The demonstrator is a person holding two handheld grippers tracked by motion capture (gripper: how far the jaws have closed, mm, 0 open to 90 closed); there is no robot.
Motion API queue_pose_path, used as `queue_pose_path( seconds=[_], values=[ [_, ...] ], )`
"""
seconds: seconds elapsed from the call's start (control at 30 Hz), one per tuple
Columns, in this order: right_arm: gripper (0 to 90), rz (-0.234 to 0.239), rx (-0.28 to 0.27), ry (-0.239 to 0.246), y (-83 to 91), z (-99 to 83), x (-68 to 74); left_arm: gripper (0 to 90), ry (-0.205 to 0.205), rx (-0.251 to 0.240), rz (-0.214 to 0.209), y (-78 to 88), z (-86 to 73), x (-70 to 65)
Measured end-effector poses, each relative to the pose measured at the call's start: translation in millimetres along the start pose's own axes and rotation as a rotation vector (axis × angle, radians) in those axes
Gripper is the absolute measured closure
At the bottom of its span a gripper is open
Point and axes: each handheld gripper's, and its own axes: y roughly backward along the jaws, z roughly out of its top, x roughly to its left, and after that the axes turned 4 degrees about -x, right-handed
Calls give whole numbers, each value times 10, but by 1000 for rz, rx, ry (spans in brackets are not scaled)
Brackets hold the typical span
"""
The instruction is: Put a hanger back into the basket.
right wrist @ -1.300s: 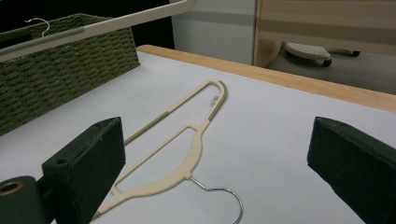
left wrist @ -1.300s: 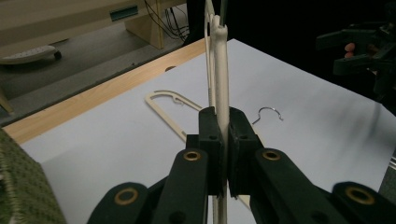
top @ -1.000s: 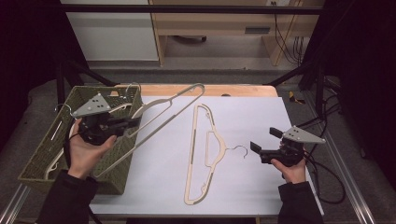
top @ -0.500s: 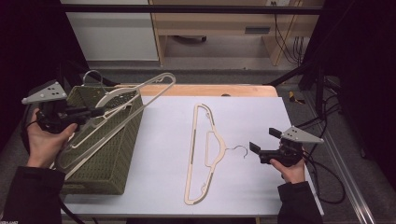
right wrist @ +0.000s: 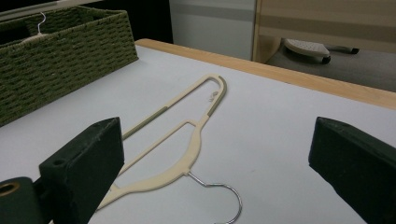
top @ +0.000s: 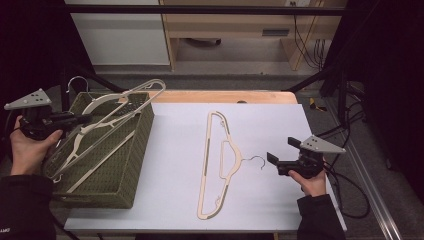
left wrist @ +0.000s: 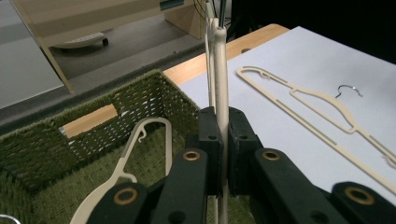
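- High view: basket (top: 131, 165) is sitting at the table's (top: 280, 125) left end, and you are holding one cream hanger (top: 107, 122) slanted over it, far end poking past the rim.
- Left gripper (left wrist: 223, 140) is pinching that hanger's bar, jaws closed on it; let go now and it is likely snagging the rim or the hanger (left wrist: 135, 154) already lying inside.
- Second hanger (top: 220, 160) is lying flat mid-table.
- Right gripper (top: 279, 159) is waiting wide open and empty beside its wire hook (right wrist: 224, 198); a nudge risks sliding it away.
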Motion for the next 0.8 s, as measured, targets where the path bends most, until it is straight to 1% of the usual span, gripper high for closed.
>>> queue_pose_path(
  seconds=[0.07, 0.1, 0.13, 0.17, 0.27, 0.4, 0.5, 0.53, 0.7, 0.8],
  values=[
    [39, -1, 0, 0, 1, 0, 0, 859, 0, 13, 9, -5, -41, 52],
    [39, 0, -1, 1, 4, 0, -1, 859, 0, 13, 9, -5, -41, 52],
    [39, -1, -3, 2, 4, 1, -2, 859, 6, 10, 17, 4, -79, 102],
    [38, -2, -3, 2, 5, 1, -2, 859, 8, 4, 17, 15, -97, 125],
    [37, -2, -3, 1, 7, 0, -7, 859, 16, -7, 15, 40, -130, 155],
    [36, -3, -2, 1, 7, -2, -8, 859, 20, -2, 40, 113, -201, 214],
    [33, 0, 3, 6, 8, -4, -8, 859, 28, -3, 47, 146, -234, 254],
    [32, -2, 4, 5, 6, -5, -6, 859, 35, 1, 50, 169, -271, 284],
    [32, 0, 2, 7, 2, -8, -3, 859, 58, 18, 68, 203, -375, 353],
    [31, -1, -2, 9, -1, -9, -2, 859, 75, 24, 68, 222, -443, 388]
  ],
)
